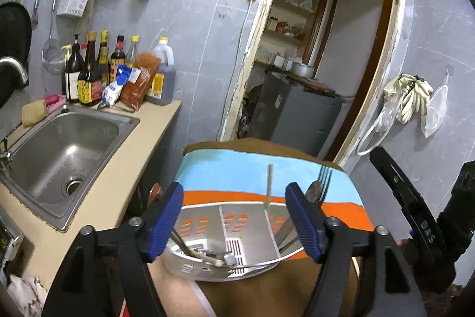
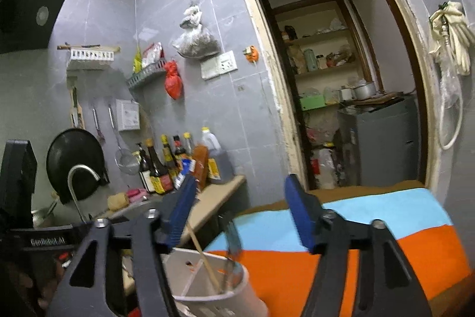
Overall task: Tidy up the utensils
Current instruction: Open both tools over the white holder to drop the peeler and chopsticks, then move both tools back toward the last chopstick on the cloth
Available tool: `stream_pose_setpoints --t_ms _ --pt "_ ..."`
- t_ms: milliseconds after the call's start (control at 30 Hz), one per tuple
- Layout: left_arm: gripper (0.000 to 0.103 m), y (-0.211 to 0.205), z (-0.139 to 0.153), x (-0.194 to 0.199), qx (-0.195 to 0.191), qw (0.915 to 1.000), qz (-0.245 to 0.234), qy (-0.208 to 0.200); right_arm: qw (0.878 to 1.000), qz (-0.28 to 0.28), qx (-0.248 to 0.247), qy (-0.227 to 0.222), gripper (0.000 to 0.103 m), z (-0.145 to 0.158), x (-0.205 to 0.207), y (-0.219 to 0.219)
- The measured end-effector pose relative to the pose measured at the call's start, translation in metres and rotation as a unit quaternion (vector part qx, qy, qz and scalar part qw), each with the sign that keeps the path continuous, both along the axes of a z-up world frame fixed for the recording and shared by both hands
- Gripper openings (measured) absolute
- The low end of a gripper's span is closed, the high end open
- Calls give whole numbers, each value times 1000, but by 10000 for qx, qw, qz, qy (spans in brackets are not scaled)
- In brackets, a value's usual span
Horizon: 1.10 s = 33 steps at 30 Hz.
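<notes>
My left gripper [image 1: 234,216] hung with its blue pads spread and nothing between them, just above the white utensil holder [image 1: 207,260], the landmark for everything here. The holder stood on a cloth [image 1: 237,168] banded in light blue and orange, which covered a brown surface [image 1: 267,296]. Thin dividers split the holder into compartments, presumably so each kind of utensil could have its own slot. A fork [image 1: 323,180] stood tines-up in the compartment at the holder's right side, behind my left gripper's right pad. A pale chopstick [image 1: 268,186] leaned upright near the holder's middle divider, and several metal handles [image 1: 207,254] lay low in its left, near compartment; I could not tell exactly what they were.

My right gripper [image 2: 240,216] was also parted and empty, held level above the holder [image 2: 207,281], which its camera saw below with the chopstick [image 2: 204,257] slanting out of it and a blurred dark utensil beside that. I judged that both pairs of jaws stood apart because each had let a utensil go into the holder, leaving them free to fetch the next.

Left of the holder sat a steel sink [image 1: 65,144], with sauce bottles [image 1: 98,73] lined up behind it against the grey tiled wall
</notes>
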<state>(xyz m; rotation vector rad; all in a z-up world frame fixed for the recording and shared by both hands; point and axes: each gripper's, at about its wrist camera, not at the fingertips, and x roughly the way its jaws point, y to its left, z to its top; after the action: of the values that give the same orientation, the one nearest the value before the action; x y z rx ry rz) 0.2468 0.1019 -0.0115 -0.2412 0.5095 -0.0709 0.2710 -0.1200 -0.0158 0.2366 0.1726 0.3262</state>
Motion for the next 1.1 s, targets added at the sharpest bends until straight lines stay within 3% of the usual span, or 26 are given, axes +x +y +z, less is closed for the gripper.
stream_pose_setpoints --t_ms 200,300,467,733,1100 --pt "96 -24 9 -9 201 9992 20 -344 9990 -321 -282 119 85 12 -20 -32" --pt "100 -37 11 -14 215 9985 55 -492 9978 -508 -397 126 96 18 -30 -48" --pt "102 -65 12 -19 373 9972 78 -639 9948 -803 -618 116 101 25 -46 -77" --pt "102 -115 11 -24 542 9953 5 -805 9904 -1106 -813 176 101 31 -62 -126" --pt "102 -180 -11 -20 723 9952 -190 -626 9867 -1281 -885 468 101 16 -57 -202"
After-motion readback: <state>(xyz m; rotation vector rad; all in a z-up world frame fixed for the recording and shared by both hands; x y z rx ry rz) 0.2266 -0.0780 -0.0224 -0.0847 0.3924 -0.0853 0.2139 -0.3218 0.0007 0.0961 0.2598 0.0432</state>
